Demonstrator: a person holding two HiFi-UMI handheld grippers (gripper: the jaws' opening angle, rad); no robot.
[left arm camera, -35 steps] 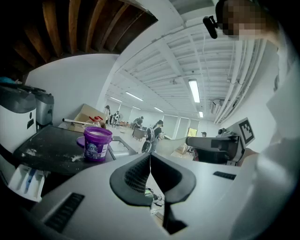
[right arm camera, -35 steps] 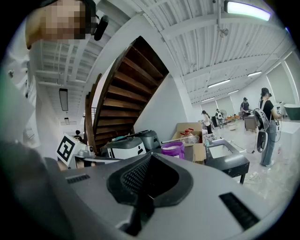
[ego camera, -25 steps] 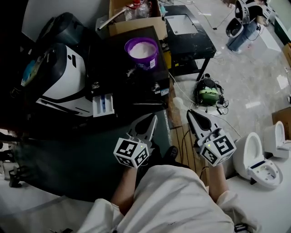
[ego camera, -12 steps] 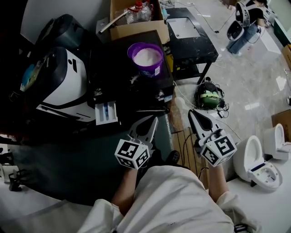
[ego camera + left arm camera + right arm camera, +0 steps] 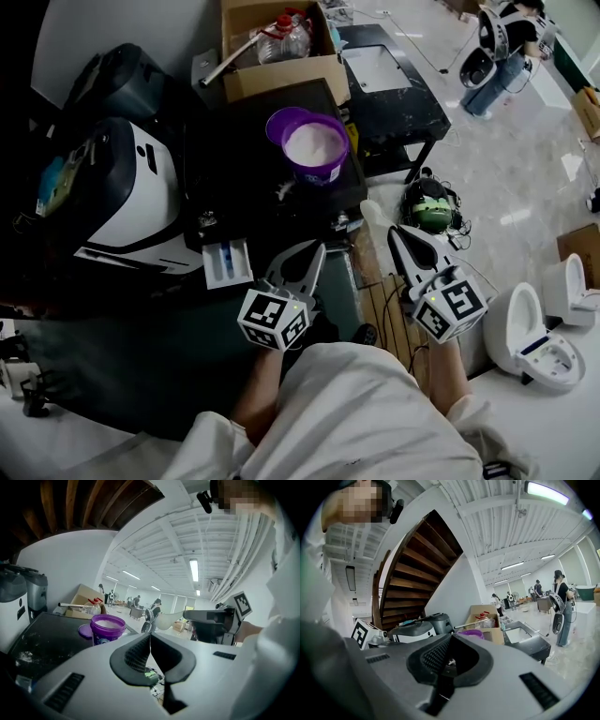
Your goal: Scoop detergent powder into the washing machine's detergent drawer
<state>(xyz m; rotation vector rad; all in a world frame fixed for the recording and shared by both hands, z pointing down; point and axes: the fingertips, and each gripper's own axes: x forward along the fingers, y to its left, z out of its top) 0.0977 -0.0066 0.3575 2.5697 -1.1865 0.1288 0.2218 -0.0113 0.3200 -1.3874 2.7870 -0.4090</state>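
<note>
Nothing scooped yet, I judge: my left hand-held gripper [image 5: 317, 247] and right hand-held gripper [image 5: 395, 232] are both closed and empty, short of the round purple plastic tub of white powder [image 5: 317, 146] and the pulled-out white detergent drawer [image 5: 228, 263].

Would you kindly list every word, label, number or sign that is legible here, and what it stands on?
No word or number can be read in any view.
Purple plastic tub of white powder: side label too blurred to read.
White washing machine: small black mark, no legible letters.
Left gripper and right gripper: cubes bear square black-and-white markers, patterns, not text.
</note>
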